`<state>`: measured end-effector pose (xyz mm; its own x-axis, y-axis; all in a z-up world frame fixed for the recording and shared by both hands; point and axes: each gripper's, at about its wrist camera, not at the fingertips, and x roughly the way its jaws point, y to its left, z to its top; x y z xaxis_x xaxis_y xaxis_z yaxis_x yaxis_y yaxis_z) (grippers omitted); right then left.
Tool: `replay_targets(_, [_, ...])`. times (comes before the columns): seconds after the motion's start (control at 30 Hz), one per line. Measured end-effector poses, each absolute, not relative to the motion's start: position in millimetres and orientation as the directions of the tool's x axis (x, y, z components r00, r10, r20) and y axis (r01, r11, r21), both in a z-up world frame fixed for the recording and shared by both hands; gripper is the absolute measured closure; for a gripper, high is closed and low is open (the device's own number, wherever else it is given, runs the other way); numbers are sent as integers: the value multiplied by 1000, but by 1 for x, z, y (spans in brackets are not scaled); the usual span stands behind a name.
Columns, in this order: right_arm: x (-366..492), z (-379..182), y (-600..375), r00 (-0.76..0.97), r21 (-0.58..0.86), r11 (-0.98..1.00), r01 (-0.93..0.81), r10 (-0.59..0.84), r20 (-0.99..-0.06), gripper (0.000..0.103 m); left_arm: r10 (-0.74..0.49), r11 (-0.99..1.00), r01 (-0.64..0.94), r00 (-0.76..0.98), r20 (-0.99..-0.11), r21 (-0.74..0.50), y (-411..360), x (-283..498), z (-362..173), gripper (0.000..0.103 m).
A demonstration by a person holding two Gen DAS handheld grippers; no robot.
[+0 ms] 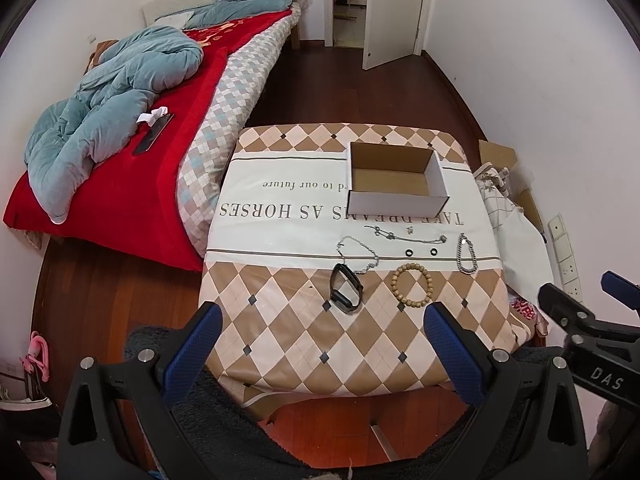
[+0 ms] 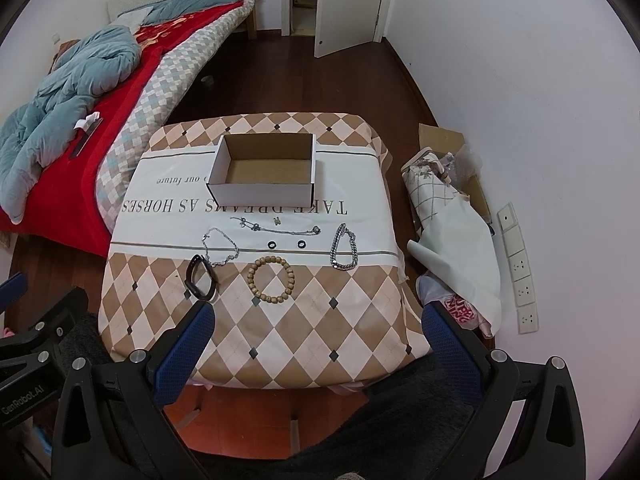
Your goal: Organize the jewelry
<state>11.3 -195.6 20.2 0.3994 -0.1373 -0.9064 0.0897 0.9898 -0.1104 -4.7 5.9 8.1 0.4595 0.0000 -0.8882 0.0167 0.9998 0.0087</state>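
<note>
Nothing is picked yet: left gripper (image 1: 322, 334) and right gripper (image 2: 316, 334) hover, jaws wide and empty. Likely next: lift the bead bracelet (image 2: 271, 279), frame centre, into the box (image 2: 264, 172).

At your ten o'clock a bed (image 1: 224, 92) carries a red blanket (image 1: 120, 184) and a rumpled teal duvet (image 1: 116, 108). At twelve o'clock a white door (image 1: 394, 8) stands ajar. At three o'clock a power strip (image 2: 518, 268) lies against the wall.
</note>
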Motion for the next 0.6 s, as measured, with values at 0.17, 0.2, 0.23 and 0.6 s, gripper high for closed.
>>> replay_targets(0.17, [28, -5, -206, 393, -75, 987, 142, -126, -911, 0, 82, 997, -35, 465, -881, 74, 20, 16, -18, 1])
replay_targets(0.2, [34, -15, -209, 380, -72, 986, 151, -125, -916, 0, 116, 993, -50, 462, -879, 105, 25, 23, -27, 1])
replay_targets(0.23, [39, -25, -211, 372, -64, 986, 157, -119, -921, 0, 135, 991, -55, 456, -880, 123, 27, 28, -35, 1])
replay_targets(0.6, [102, -177, -233, 164, -8, 976, 218, -45, -985, 20, 213, 977, -41, 320, -923, 211, 35, 82, -138, 1])
